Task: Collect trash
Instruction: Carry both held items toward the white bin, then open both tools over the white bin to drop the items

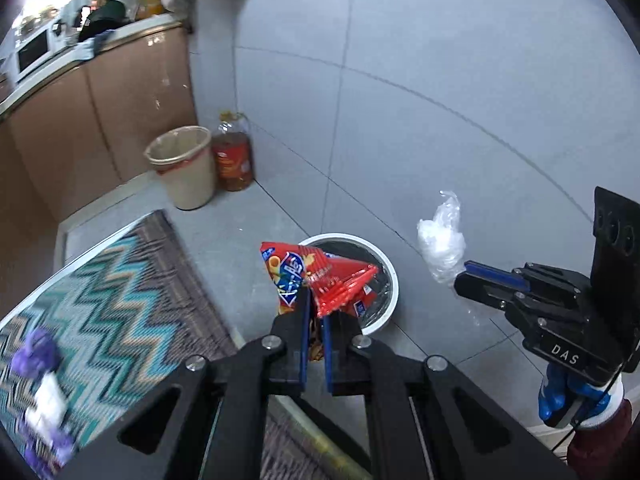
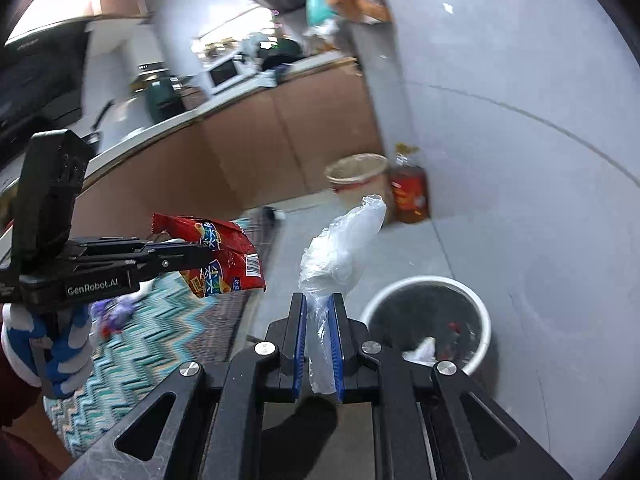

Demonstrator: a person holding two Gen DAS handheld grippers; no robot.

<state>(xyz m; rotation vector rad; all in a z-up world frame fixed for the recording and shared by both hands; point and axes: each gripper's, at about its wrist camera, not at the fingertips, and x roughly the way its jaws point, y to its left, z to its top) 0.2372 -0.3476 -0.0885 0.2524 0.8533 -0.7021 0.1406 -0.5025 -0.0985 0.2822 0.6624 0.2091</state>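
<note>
My left gripper [image 1: 316, 300] is shut on a red snack bag [image 1: 316, 276], which hangs just over the near rim of a white bin [image 1: 390, 264] lined in black. From the right wrist view the same snack bag [image 2: 224, 252] shows in the left gripper [image 2: 206, 254] at left. My right gripper [image 2: 320, 308] is shut on a crumpled clear plastic bag [image 2: 340, 248], held up left of the white bin [image 2: 476, 300], which has some scraps inside. In the left wrist view the right gripper [image 1: 464, 274] holds that clear plastic bag [image 1: 440, 240] right of the bin.
A beige lined bin [image 1: 184, 168] and an oil bottle [image 1: 234, 156] stand by the brown cabinets [image 1: 100, 120]. A zigzag rug [image 1: 100, 300] lies at left with a purple and white item [image 1: 40, 384] on it. Grey floor tiles [image 1: 440, 100] stretch beyond.
</note>
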